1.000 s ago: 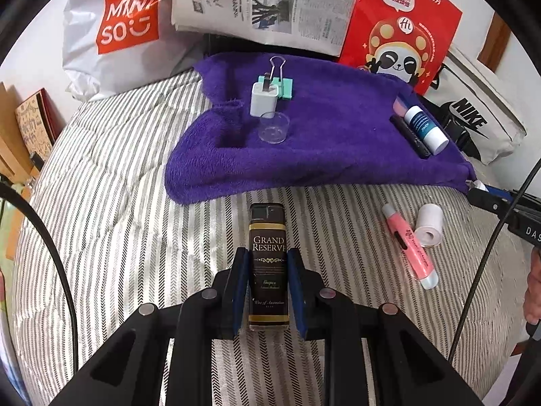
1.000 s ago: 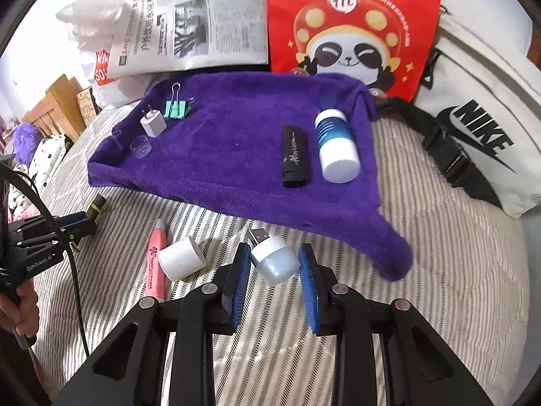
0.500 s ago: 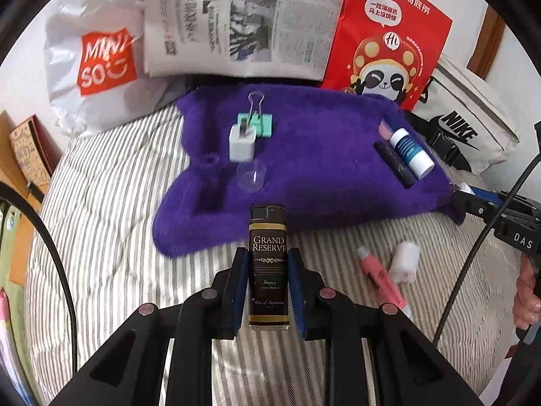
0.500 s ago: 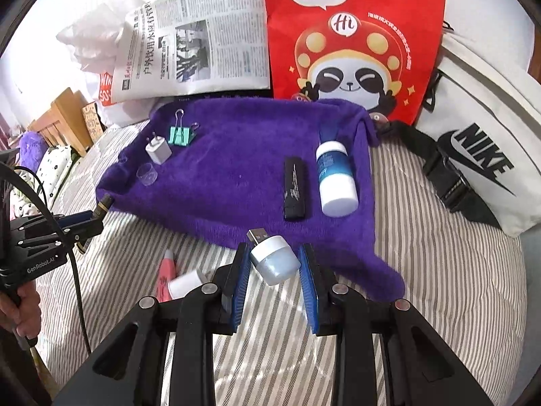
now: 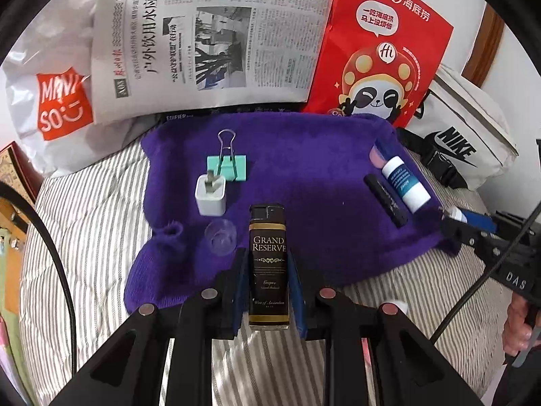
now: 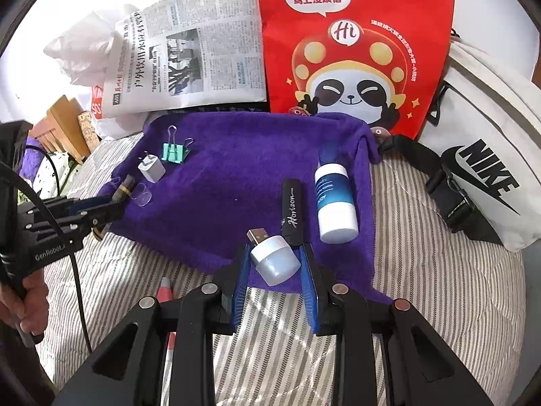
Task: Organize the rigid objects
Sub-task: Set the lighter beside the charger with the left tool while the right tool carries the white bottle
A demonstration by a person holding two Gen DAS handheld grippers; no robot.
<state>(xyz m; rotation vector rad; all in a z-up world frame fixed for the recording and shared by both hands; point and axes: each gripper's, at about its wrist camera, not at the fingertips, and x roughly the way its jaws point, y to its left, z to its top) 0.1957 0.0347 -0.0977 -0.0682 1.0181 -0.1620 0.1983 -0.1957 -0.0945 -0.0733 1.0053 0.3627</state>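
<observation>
Jaws clamped: my left gripper (image 5: 268, 287) held a black "GRAND RESERVE" lighter (image 5: 268, 267); right gripper (image 6: 275, 270) a white round USB lamp (image 6: 274, 258).

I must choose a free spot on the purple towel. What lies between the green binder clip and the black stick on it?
Nothing: between the green binder clip and the black stick the purple towel is bare. The right wrist view shows it best.

Fluffy purple cloth towel (image 5: 304, 176) ahead of hand-held gripper, glossy black lighter (image 5: 268, 264), clear plastic cup (image 5: 220, 237), metal-handled binder clip (image 5: 226, 165), matt newsprint (image 5: 216, 40), striped woven bedsheet (image 5: 88, 223).
</observation>
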